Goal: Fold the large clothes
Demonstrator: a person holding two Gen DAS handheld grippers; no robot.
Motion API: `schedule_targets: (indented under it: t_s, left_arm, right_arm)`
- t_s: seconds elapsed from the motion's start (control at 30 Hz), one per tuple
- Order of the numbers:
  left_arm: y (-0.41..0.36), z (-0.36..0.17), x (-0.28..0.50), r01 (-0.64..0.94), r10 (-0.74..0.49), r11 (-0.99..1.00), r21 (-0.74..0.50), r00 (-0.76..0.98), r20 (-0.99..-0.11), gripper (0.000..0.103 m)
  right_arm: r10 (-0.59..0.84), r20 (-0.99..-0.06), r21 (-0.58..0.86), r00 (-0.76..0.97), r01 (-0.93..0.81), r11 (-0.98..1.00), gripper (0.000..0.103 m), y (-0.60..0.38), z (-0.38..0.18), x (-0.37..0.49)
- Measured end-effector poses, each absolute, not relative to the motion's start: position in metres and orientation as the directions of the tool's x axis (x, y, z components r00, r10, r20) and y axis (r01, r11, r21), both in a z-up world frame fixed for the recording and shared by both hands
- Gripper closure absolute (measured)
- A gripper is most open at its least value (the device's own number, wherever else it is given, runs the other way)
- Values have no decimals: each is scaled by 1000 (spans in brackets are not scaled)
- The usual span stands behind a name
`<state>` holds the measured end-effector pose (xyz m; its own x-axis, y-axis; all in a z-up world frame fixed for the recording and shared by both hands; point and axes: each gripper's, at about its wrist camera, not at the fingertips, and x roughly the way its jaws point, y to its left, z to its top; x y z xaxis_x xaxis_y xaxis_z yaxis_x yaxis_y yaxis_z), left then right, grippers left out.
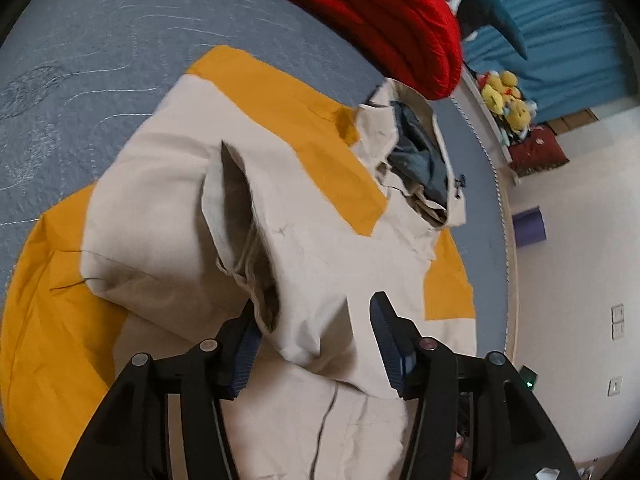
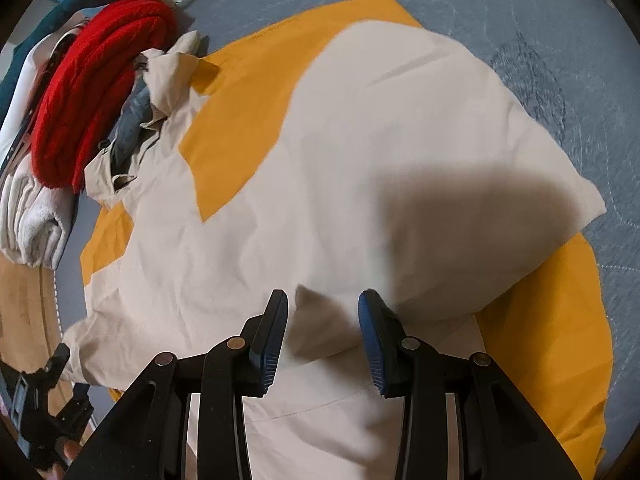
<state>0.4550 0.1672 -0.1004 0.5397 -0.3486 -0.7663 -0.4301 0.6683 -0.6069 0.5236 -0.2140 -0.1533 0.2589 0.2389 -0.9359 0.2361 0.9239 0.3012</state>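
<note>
Left wrist view: one cream and mustard-yellow jacket (image 1: 304, 208) lies spread on a grey-blue quilted bed cover (image 1: 100, 40). Its hood (image 1: 416, 152) points toward the far edge of the bed and stands open, with grey-blue lining showing inside. One sleeve is folded across the body, and its cuff opening (image 1: 240, 216) gapes upward with a drawstring visible within. A folded red knit (image 1: 384, 16) sits just beyond the hood, touching or nearly touching it. Past the bed edge, yellow plush toys (image 1: 506, 100) sit on a shelf below a teal wall, and a purple roll (image 1: 530, 226) lies on the pale floor.

Left tool (image 1: 312, 312): hovers low over the folded sleeve, tilted down, its blue-padded fingers spread wide. A ridge of cream fabric rises between them; whether the pads touch the cloth I cannot tell.

Right wrist view: same jacket (image 2: 320, 168), seen from its hem side, with the folded sleeve forming a broad cream panel across the middle. A dark shadow falls on that panel. The red knit (image 2: 92, 92) rests at the far left beside the hood, with a folded white towel (image 2: 32, 220) just below it at the bed edge.

Right tool (image 2: 323, 308): poised above the near part of the jacket, angled downward, fingers spread wide and gripping nothing. A low fold of cream cloth lies between the blue pads.
</note>
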Motion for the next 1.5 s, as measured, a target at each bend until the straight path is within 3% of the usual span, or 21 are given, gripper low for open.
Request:
schedule_targets:
  t_s: [0.07, 0.1, 0.13, 0.23, 0.4, 0.5, 0.63, 0.8, 0.93, 1.1, 1.23, 1.37, 1.5]
  left_arm:
    - [171, -103, 453, -449, -320, 688, -571, 519, -793, 71]
    - [172, -104, 454, -455, -292, 709, -538, 505, -812, 86]
    - [172, -103, 456, -450, -273, 728, -518, 502, -820, 92]
    - [176, -96, 455, -412, -255, 755, -511, 533, -806, 95]
    - [184, -72, 456, -350, -188, 811, -469, 603, -776, 95]
    - [198, -77, 457, -418, -91, 820, -390, 578, -811, 87]
    - [213, -87, 452, -515, 38, 812, -274, 515, -856, 81]
    - [202, -58, 447, -468, 160, 867, -172, 588, -793, 79]
    - [187, -60, 454, -396, 130, 905, -153, 601, -789, 79]
    - [182, -106, 472, -347, -72, 902, -258, 467, -881, 78]
    - [187, -146, 475, -408, -66, 892, -194, 308, -949, 78]
    - [186, -127, 475, -391, -51, 896, -208, 376, -925, 78]
    - [183, -118, 476, -361, -35, 911, -202, 420, -907, 70]
  right_arm:
    - [238, -931, 300, 278, 210, 930, 65, -207, -148, 524]
    - [238, -928, 301, 287, 199, 933, 64, -205, -145, 524]
    - [238, -924, 301, 299, 185, 936, 64, -202, -141, 524]
    - [239, -913, 300, 331, 149, 942, 65, -195, -132, 524]
    - [270, -879, 320, 393, 67, 945, 65, -179, -118, 523]
    - [282, -874, 332, 395, 63, 941, 64, -177, -120, 524]
    - [269, -900, 337, 342, 159, 928, 65, -195, -138, 532]
    - [162, -938, 254, 307, 287, 924, 65, -225, -149, 537]
    - [124, -922, 228, 366, 257, 939, 65, -222, -131, 537]
    - [117, -916, 228, 384, 257, 939, 65, -231, -132, 548]
    - [131, -936, 248, 327, 346, 905, 66, -262, -155, 548]
    - [65, -931, 188, 358, 320, 929, 65, -256, -138, 549]
    - [30, -897, 147, 440, 236, 961, 65, -241, -117, 547]
